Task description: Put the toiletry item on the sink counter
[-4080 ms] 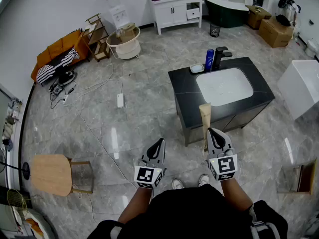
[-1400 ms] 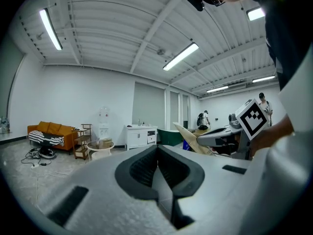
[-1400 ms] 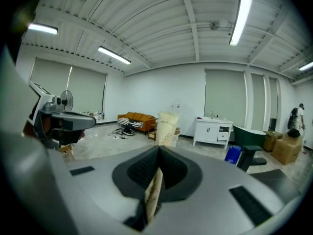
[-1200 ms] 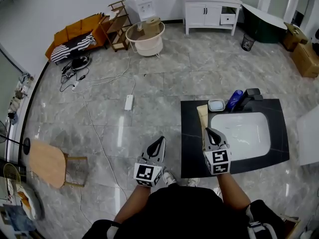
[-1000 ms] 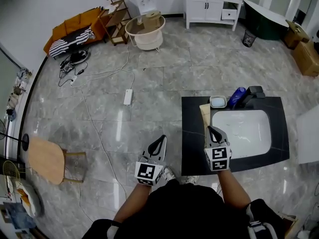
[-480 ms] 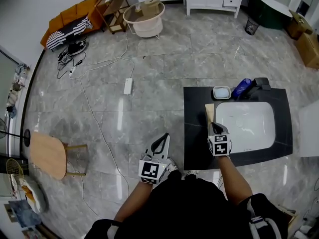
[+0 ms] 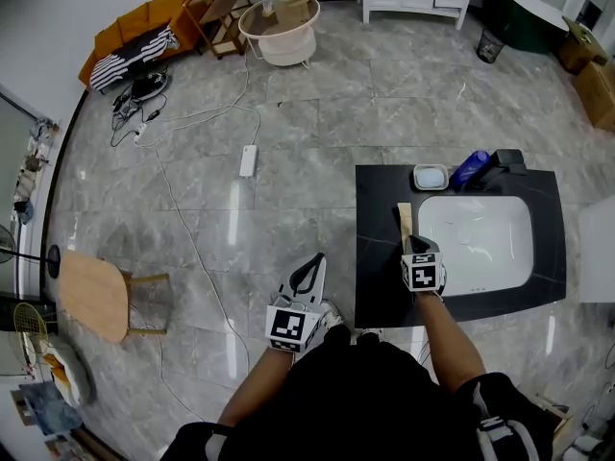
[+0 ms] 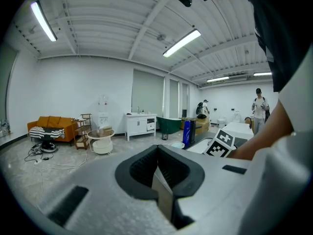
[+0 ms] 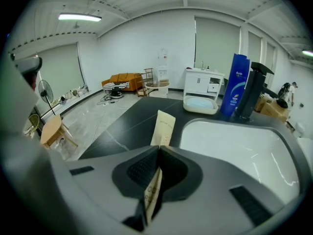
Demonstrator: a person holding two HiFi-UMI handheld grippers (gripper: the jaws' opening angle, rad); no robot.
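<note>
A flat beige toiletry tube (image 7: 405, 218) sticks forward out of my right gripper (image 7: 415, 244), which is shut on its near end. It hangs over the left strip of the black sink counter (image 7: 380, 257), just left of the white basin (image 7: 476, 243). In the right gripper view the tube (image 9: 163, 127) points from the gripper (image 9: 157, 152) toward the soap dish (image 9: 200, 104); I cannot tell whether its far end touches the counter (image 9: 122, 129). My left gripper (image 7: 312, 263) is shut and empty over the floor left of the counter; its view shows the gripper (image 8: 157, 153) holding nothing.
A blue bottle (image 7: 470, 168), a black faucet (image 7: 504, 164) and a soap dish (image 7: 430, 177) stand along the counter's far edge. On the floor are a wooden stool (image 7: 91, 296), a power strip (image 7: 248, 161) with cables, and a round white tub (image 7: 281, 27).
The person has walked up to the sink counter. My right gripper has carried the tube over the counter's left side, beside the basin. The left gripper stays shut and empty.
</note>
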